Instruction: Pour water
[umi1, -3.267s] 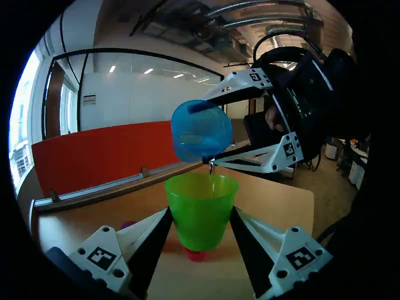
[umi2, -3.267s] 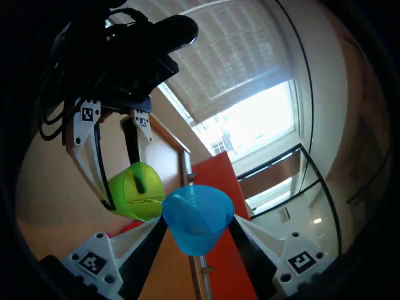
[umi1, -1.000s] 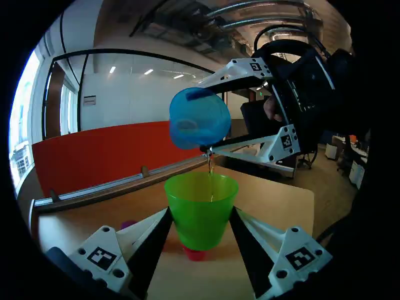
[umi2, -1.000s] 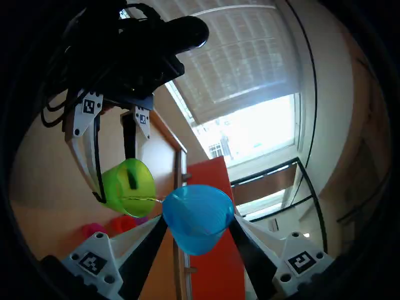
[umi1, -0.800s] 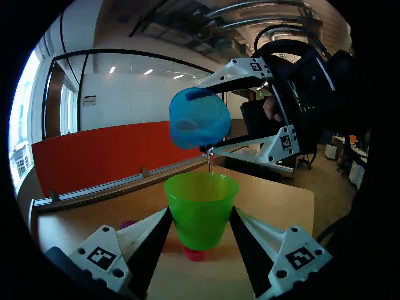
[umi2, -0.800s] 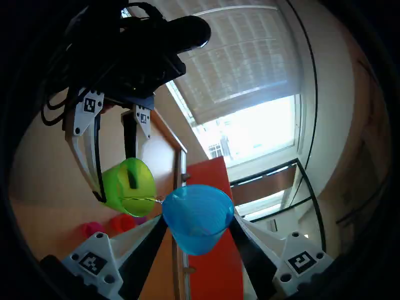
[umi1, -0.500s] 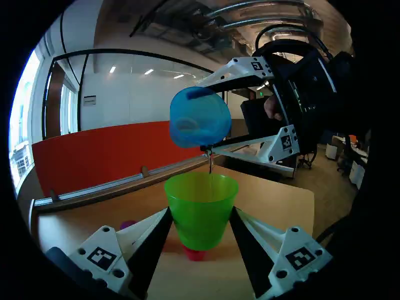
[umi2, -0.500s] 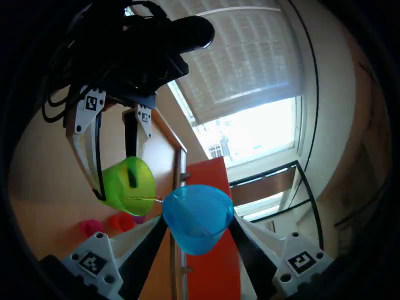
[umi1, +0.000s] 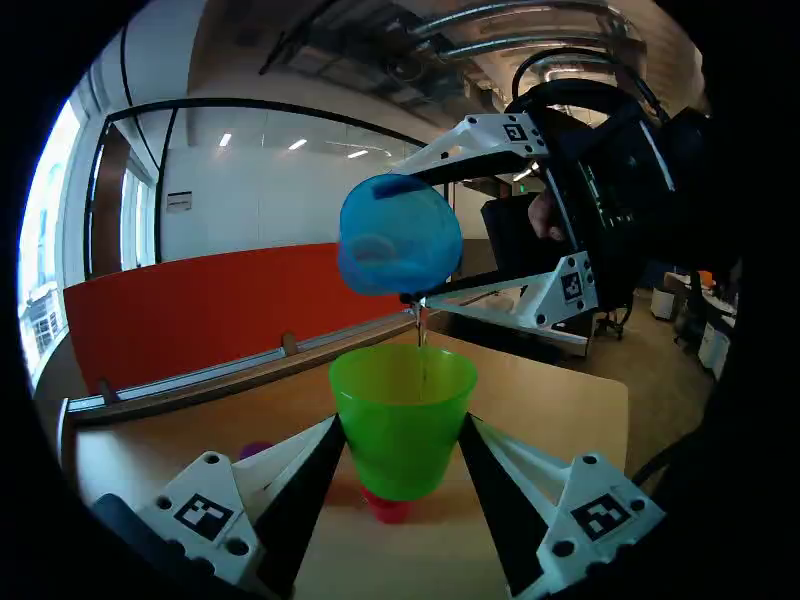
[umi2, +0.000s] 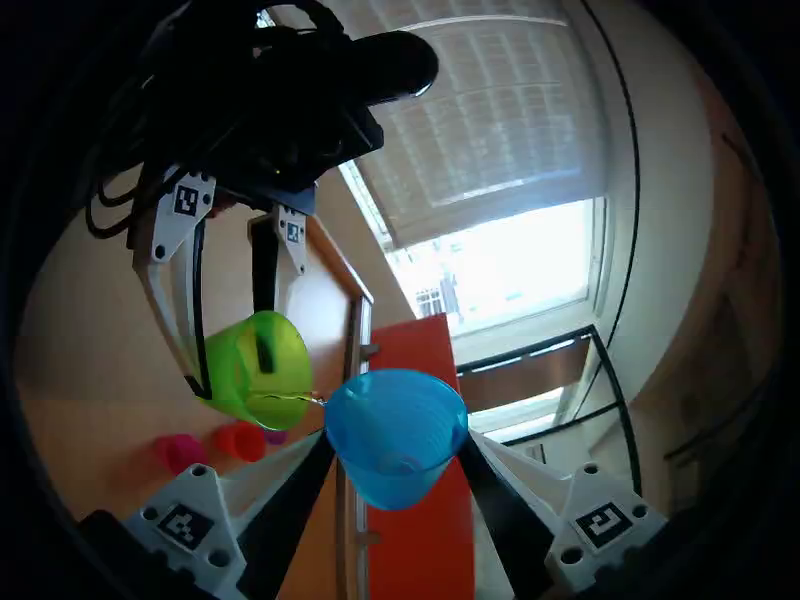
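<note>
The right gripper, fingers closed on a blue cup, tips it steeply above the green cup, which the left gripper clamps upright over a wooden table. A thin stream of water falls from blue lip to green mouth. A slight drift of either hand, or a steeper tilt, could send water over the rim onto the table and the small red cup below.
</note>
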